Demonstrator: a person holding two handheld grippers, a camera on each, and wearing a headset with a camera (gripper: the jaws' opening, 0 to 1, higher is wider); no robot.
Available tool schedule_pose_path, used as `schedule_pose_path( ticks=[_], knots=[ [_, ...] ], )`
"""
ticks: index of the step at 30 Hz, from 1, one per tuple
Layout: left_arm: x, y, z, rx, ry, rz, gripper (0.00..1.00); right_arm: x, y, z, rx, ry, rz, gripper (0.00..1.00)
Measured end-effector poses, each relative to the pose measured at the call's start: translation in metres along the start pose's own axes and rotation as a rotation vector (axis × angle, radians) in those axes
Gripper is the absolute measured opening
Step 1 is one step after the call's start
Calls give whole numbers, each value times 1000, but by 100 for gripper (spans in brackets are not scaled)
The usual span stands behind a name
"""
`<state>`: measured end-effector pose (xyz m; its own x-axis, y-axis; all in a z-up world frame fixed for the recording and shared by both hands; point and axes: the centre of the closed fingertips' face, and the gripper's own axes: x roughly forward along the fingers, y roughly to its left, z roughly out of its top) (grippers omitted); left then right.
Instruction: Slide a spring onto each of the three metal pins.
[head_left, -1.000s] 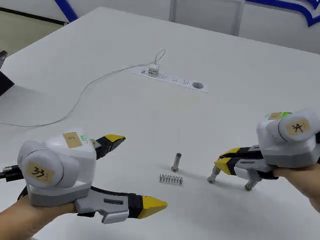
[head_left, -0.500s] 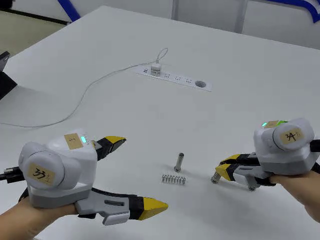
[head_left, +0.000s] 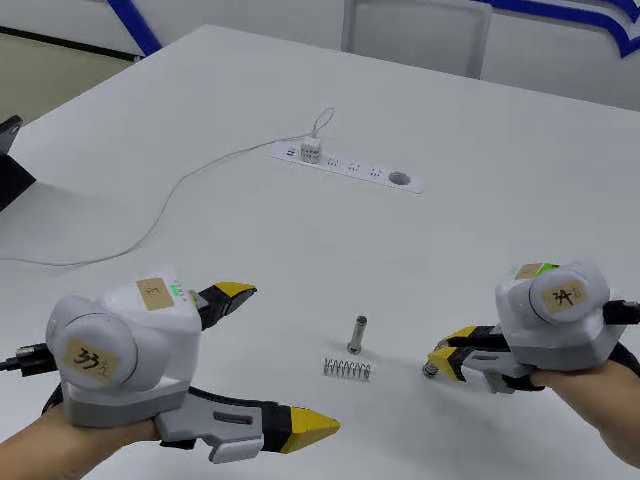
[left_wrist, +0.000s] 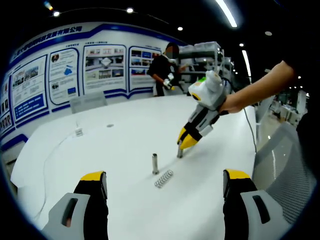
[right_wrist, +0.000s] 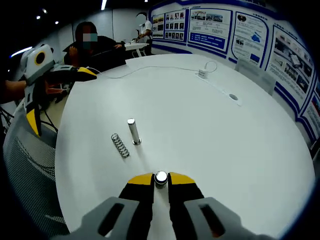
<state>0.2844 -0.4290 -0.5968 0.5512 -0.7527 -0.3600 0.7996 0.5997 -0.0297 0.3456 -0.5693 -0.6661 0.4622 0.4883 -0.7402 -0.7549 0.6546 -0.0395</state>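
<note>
A bare metal pin (head_left: 356, 334) stands upright on the white table (head_left: 480, 200), with a loose spring (head_left: 347, 369) lying just in front of it. To their right, my right gripper (head_left: 440, 360) is low over the table and shut on the top of a second pin (right_wrist: 161, 177). That view also holds the upright pin (right_wrist: 133, 131) and the spring (right_wrist: 120, 145) ahead on the left. My left gripper (head_left: 272, 358) hovers open at the lower left, its yellow fingertips (left_wrist: 94, 176) wide apart, facing the spring (left_wrist: 163, 178) and the bare pin (left_wrist: 155, 163).
A white power strip (head_left: 345, 165) with a plugged-in charger (head_left: 311, 150) lies mid-table, its cable (head_left: 180, 185) trailing left. A dark object (head_left: 10, 170) sits at the left edge. A person (left_wrist: 164, 70) stands beyond the table's far end.
My right gripper has come down toward the table, its jaws now closed around the pin's top. My left gripper has stayed open in about the same place.
</note>
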Motion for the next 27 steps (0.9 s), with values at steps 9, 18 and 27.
schedule_pose_path(
  ticks=[9,18,27],
  knots=[
    [-1,-1,3,10,-4,0,99,-9,-3,6,-8,-32,-21,17],
    [-2,6,11,9,-21,10,99,-23,3,20,-47,-82,-25,18],
    [-2,7,13,21,-22,7,99,-22,30,38,-140,-133,35,18]
  ],
)
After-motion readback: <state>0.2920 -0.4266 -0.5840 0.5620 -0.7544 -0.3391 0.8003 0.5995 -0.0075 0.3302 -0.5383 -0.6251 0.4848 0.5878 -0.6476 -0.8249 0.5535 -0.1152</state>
